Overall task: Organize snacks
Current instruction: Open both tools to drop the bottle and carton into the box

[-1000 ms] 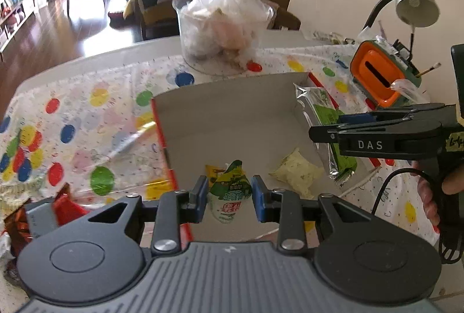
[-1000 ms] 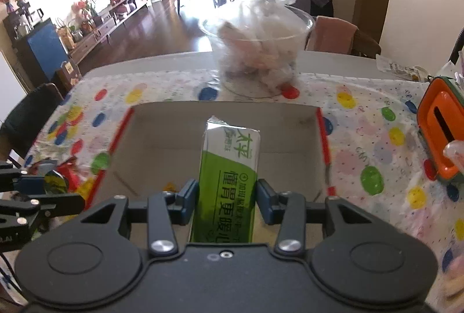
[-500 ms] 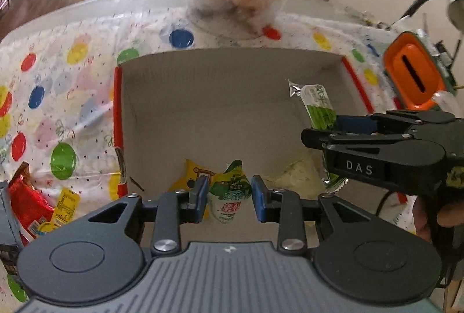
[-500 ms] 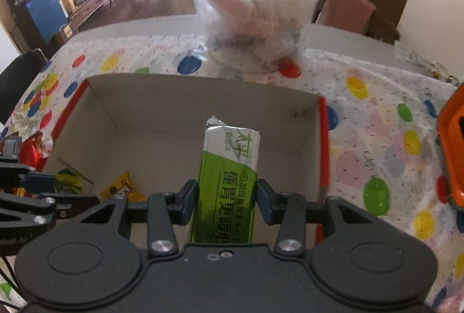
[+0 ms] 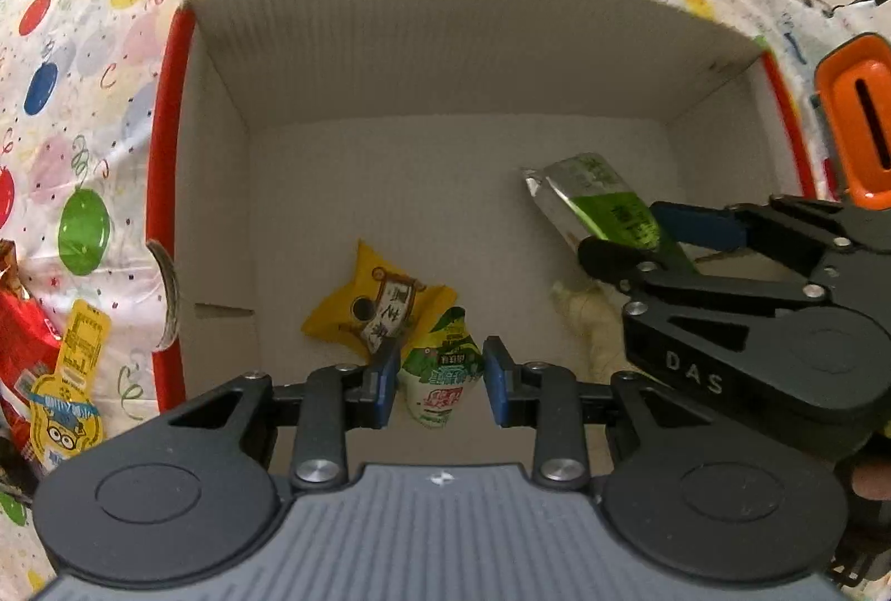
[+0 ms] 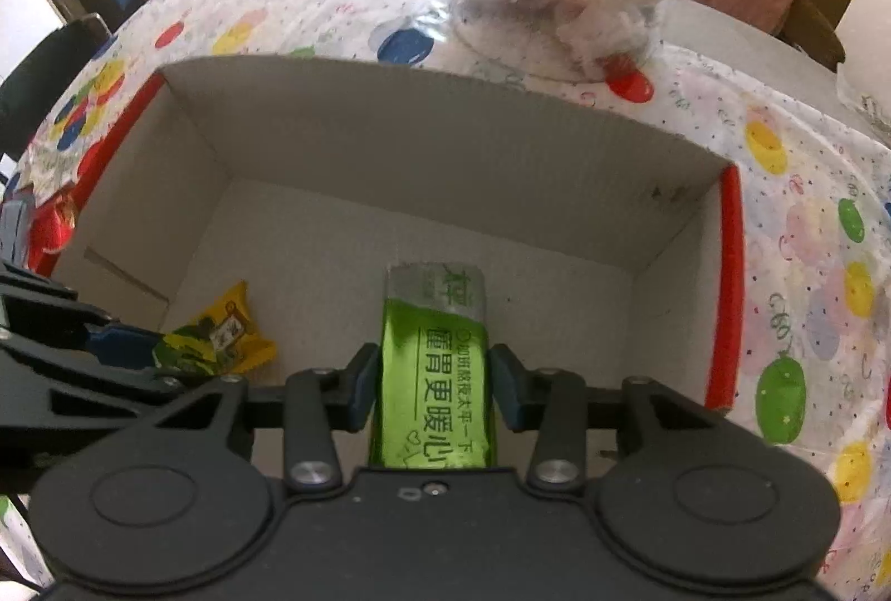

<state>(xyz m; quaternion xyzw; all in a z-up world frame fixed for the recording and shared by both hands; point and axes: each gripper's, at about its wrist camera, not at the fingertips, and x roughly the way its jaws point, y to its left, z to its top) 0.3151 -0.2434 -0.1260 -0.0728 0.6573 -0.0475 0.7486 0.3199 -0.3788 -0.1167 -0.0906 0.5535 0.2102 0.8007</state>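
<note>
Over the cardboard box [image 5: 345, 44], which now fills both views where a second ago I hung higher, my left gripper [image 5: 440, 381] still clamps the small green pouch [image 5: 440, 372] and my right gripper [image 6: 431, 392] the long green packet [image 6: 434, 378].

Black grippers [image 5: 440, 381], blue pads [image 5: 381, 386], "DAS" mark.

One cardboard box [image 5: 356, 60], four snack packets in or over it (perhaps more, hidden), two grippers.
</note>
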